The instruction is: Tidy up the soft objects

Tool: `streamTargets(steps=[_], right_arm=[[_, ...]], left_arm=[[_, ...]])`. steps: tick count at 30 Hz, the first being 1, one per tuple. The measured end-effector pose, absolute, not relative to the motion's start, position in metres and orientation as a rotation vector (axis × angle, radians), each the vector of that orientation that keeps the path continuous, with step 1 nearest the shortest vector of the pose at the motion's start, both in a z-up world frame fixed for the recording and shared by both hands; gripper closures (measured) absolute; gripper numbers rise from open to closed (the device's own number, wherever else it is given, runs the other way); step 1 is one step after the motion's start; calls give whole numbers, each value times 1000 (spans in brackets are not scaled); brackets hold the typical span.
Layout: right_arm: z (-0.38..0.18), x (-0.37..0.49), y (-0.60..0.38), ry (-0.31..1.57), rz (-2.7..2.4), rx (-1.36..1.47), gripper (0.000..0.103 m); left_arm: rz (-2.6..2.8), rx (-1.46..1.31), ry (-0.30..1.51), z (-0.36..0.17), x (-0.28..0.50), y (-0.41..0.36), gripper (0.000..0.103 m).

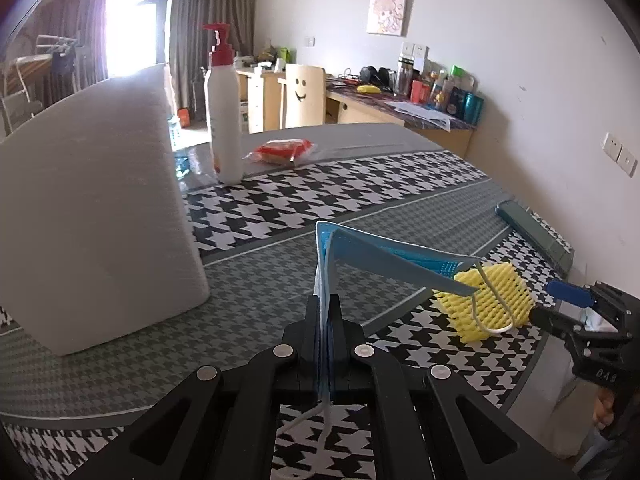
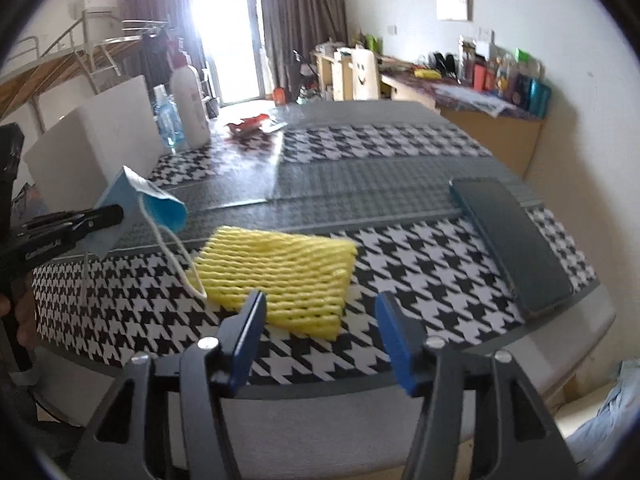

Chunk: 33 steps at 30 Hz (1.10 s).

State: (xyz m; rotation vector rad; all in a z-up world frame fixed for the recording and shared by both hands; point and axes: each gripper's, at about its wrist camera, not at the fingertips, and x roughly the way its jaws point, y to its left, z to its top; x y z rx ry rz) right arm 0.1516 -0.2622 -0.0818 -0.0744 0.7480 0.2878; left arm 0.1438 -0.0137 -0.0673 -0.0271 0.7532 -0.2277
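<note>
While the worktop (image 2: 400,168) carries the objects:
Left gripper (image 1: 325,312): fingers clamped on a folded blue face mask (image 1: 384,252), held above the worktop.
Right gripper (image 2: 320,312): fingers apart, empty.
Yellow foam net sleeve (image 2: 276,276): lying on the houndstooth cloth (image 2: 440,272), just ahead of the right gripper.

face mask (image 1: 384,254): thin blue cloth, matt
foam net (image 2: 276,276): yellow, ribbed, soft
table cover (image 2: 400,248): glossy, smooth
far bottle (image 1: 223,120): white plastic, smooth

Houndstooth table (image 2: 400,152) — yellow foam net (image 2: 280,276)
</note>
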Motion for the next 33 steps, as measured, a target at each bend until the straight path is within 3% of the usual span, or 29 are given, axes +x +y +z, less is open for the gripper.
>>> streamTargets(steps=[23,25,33], right_arm=[[-102,163,-216,802,408,-214,42],[-102,168,-220,807,382,-202,57],[-98,179,-229,797,362,-168,91]], left_arm=[[-218,-49,733,-62,129,1,101],[-216,-49,731,-62,129,1,101],[-209,-44,716,-57,128,3,101]])
